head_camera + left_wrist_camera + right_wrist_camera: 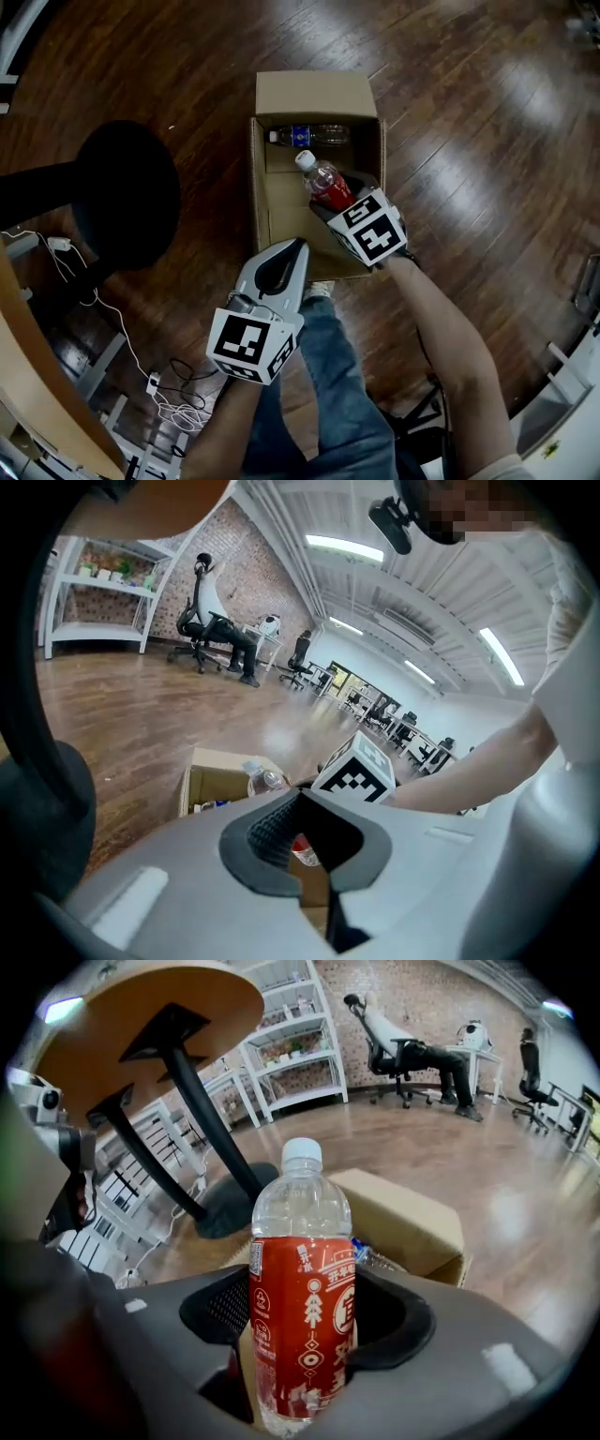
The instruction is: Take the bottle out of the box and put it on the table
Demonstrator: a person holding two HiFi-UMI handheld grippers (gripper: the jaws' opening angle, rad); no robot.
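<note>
Right gripper [333, 208] pinching red-labelled bottle [327, 185] over open cardboard box [314, 94] on wooden floor [487, 141], left gripper [296, 247] pressed together, empty, at box's near edge, blue-labelled bottle [309, 135] lying inside.

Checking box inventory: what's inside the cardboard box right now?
A blue-label bottle lies at the far end of the box. The right gripper grips a red-label bottle over the near right part; the floor under it is hidden.
</note>
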